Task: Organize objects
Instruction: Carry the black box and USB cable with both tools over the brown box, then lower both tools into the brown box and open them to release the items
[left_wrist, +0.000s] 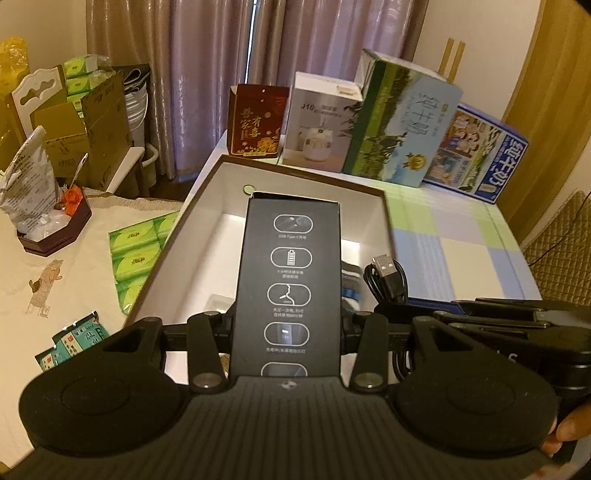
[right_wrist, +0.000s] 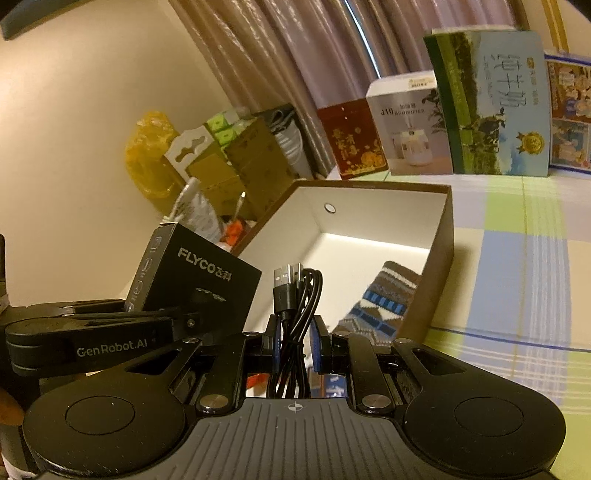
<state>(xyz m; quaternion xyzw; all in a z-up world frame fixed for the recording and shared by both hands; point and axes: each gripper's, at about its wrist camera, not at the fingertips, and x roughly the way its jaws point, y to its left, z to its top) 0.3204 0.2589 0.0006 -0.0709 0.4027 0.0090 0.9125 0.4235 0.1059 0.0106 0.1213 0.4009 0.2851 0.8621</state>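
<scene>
The black box (right_wrist: 199, 277) reads "FLYCO" with two Chinese characters after it, in pale letters on its broad face. Its narrow side (left_wrist: 287, 295) carries a column of oval pictograms with small captions; only "USB Type-C" in the top caption can be made out. The left gripper's arm (right_wrist: 92, 345) is marked "GenRobot.AI". The white box (left_wrist: 319, 125) at the back shows "J10" above a picture of an appliance. The red box (left_wrist: 255, 122), the green carton (left_wrist: 399, 122) and the blue carton (left_wrist: 480, 155) bear large Chinese characters.
</scene>
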